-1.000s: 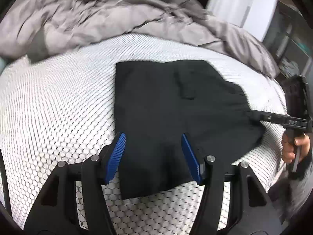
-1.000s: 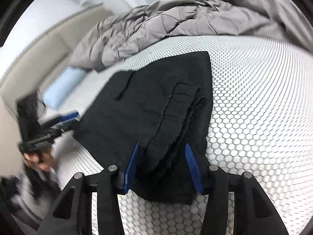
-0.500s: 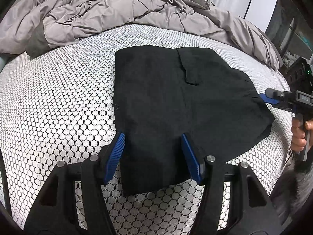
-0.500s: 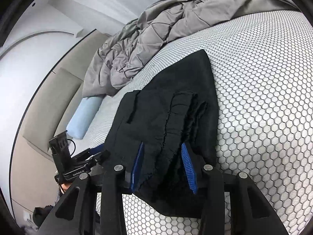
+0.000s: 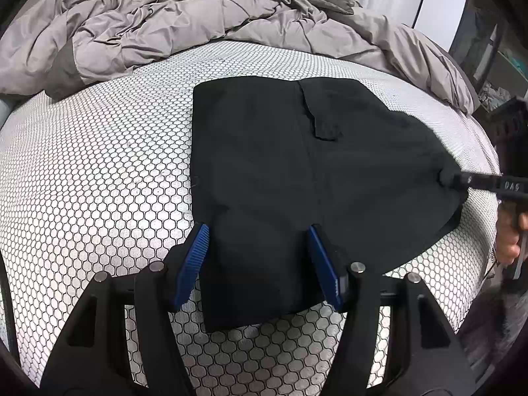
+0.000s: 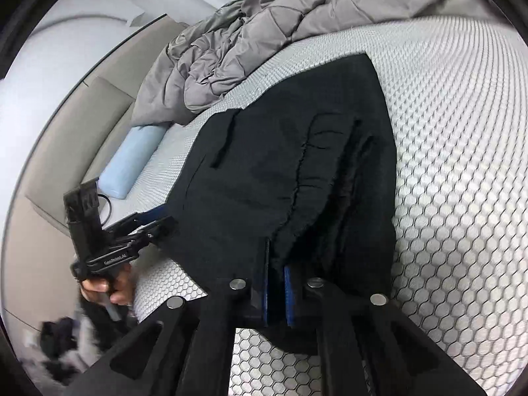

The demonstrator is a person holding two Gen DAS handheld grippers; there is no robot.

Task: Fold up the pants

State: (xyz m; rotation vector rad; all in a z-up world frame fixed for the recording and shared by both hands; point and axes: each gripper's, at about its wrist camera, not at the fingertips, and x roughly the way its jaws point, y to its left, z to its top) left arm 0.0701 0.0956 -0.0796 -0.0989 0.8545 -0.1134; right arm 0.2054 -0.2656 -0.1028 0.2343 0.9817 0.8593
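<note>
Black fabric, the folded pants point(image 5: 297, 171), lay flat on the bed point(image 5: 99, 171), whose cover bore a white honeycomb print. The right claw point(image 6: 276, 283) was clamped narrow on the gathered waistband edge, blue pads point(image 6: 288, 293) pressed against the cloth. The left claw point(image 5: 259, 260) stood wide, its pads either side of a lower corner of the pants without pinching it. A crumpled grey duvet point(image 5: 171, 23) was heaped behind, and a pale blue pillow point(image 6: 132, 161) lay near the headboard.

A home bedroom — rumpled grey duvet point(image 5: 198, 26) on a mattress point(image 5: 99, 171), upholstered headboard point(image 6: 82, 125).
</note>
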